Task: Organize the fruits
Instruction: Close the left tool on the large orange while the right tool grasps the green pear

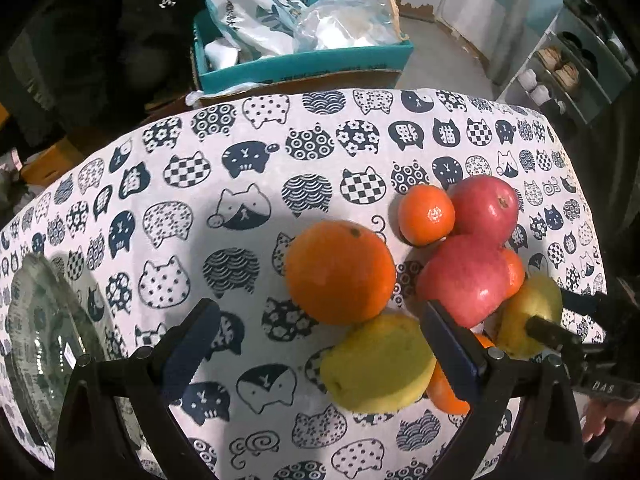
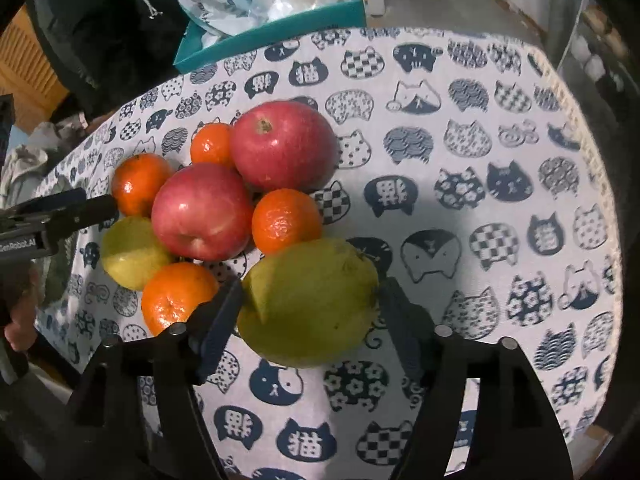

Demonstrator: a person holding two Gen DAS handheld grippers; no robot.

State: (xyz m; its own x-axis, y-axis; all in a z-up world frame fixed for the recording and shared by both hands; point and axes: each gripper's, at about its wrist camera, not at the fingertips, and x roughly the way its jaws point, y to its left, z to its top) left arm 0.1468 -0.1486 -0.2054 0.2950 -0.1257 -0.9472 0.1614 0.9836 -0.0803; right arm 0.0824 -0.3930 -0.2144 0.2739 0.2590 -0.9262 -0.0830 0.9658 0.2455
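Your right tongs [image 2: 310,312] sit at lower centre, prongs apart around a yellow-green pear [image 2: 308,300]. Your left tongs [image 1: 316,344] are spread wide, empty. Beyond, apples [image 2: 284,144] and oranges [image 2: 286,220] cluster mid-frame on the cat-print tabletop [image 2: 500,200].

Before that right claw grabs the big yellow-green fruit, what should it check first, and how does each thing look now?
1. Right gripper open around the yellow-green fruit: ok, a finger on each side.
2. Fingers touching the fruit: cannot tell.
3. Neighbours clear: not ok, a mandarin touches it on the far side.
4. Left gripper out of the way: ok, open and empty.
5. Glass plate free to receive fruit: ok, nothing visible on it.
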